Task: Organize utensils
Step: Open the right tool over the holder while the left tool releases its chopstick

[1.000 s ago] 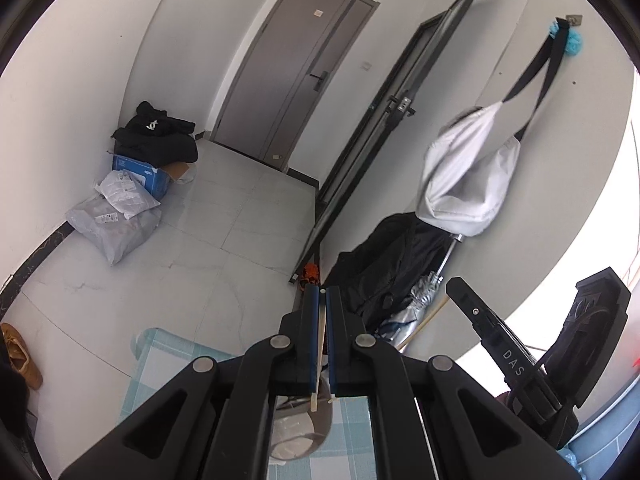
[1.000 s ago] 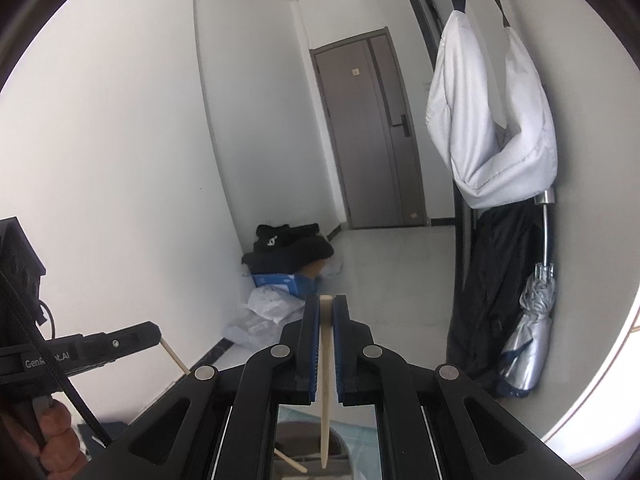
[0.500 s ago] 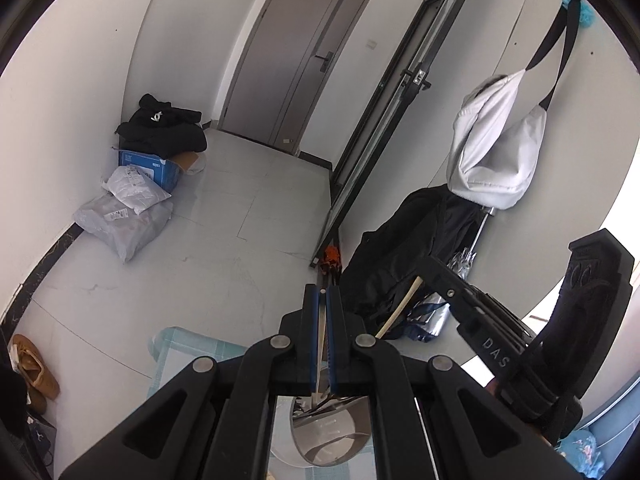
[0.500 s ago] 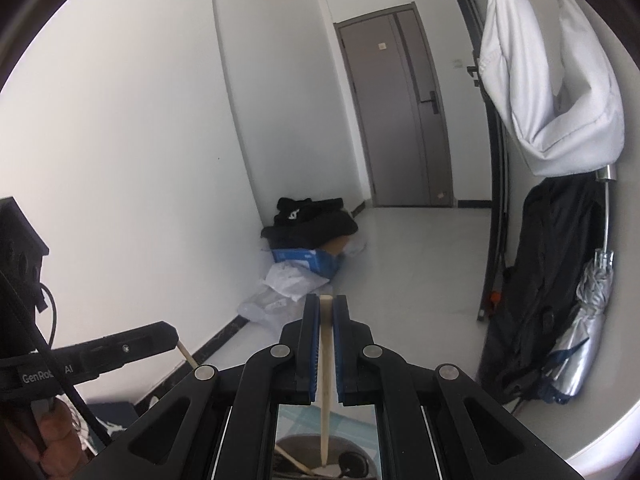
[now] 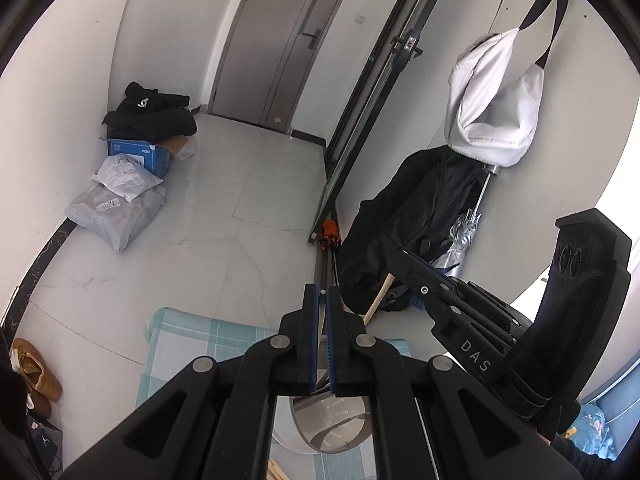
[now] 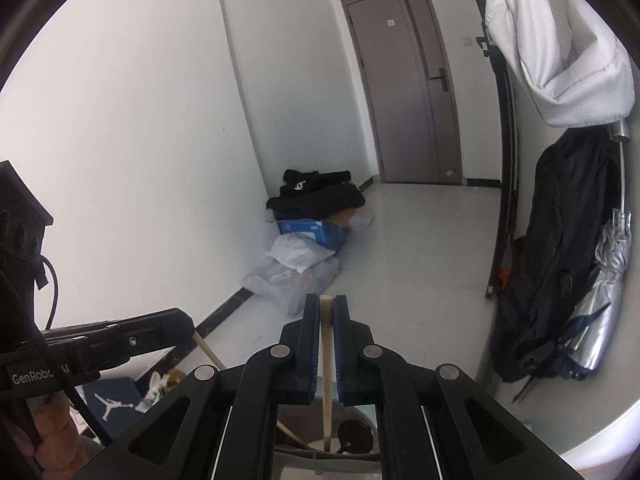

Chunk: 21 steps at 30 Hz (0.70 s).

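Note:
My left gripper (image 5: 322,294) is shut on a wooden chopstick (image 5: 321,322) that runs down between the blue pads toward a round metal holder (image 5: 328,428) below. My right gripper (image 6: 326,302) is shut on another wooden chopstick (image 6: 326,376), held upright, its lower end inside the holder (image 6: 316,452), where a dark utensil (image 6: 354,434) also stands. The right gripper also shows in the left wrist view (image 5: 394,250) with its chopstick (image 5: 378,296); the left gripper shows in the right wrist view (image 6: 188,322) with its chopstick (image 6: 208,350).
A blue-checked cloth (image 5: 188,344) covers the table under the holder. Beyond lie a tiled floor, bags and a blue box (image 5: 138,154) by the left wall, a grey door (image 5: 280,40), hanging coats and an umbrella (image 5: 464,232) at right.
Both grippers have tilted downward over the holder, which now shows more fully below them. Both stay shut on their chopsticks. The right gripper has come closer to the left one.

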{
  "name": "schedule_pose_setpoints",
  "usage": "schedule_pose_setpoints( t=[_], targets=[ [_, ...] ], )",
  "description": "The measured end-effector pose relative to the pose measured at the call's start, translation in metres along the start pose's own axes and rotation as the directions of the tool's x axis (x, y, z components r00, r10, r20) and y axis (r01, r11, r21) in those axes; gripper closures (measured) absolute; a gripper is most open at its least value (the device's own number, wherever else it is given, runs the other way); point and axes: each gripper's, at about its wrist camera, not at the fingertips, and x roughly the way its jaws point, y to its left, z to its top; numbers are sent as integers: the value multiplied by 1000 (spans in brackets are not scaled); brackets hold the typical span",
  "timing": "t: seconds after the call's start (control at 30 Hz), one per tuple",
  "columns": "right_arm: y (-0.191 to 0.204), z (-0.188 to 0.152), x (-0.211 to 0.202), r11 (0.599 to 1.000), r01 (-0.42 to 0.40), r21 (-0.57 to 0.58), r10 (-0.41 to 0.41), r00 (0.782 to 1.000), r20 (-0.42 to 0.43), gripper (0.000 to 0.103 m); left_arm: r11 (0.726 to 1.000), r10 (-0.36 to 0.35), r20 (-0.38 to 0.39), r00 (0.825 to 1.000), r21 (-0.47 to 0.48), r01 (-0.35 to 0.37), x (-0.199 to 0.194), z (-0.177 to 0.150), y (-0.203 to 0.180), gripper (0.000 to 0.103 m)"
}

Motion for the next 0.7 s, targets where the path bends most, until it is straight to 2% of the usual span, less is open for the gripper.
schedule_pose_setpoints(
  t=[0.27,0.47,0.53,0.6,0.7],
  targets=[
    [-10,-16,19,999,-24,36,28,995,-92,97,1000,-25,-104,994,-19,23,21,-11,4,103],
    [-16,-29,21,998,-51,48,58,987,-153,94,998,-66,-160,985,-32,62,32,-18,3,100],
    [-17,-33,21,998,-47,50,55,984,-169,94,998,-60,-168,984,-39,55,32,-19,4,99],
    [-18,-35,16,998,-50,49,57,984,-170,94,998,-47,-167,985,-43,41,29,-18,5,96],
    [-20,-34,5,998,-42,57,50,987,-155,84,998,-30,-154,988,-56,22,22,-17,5,79]
  ],
)
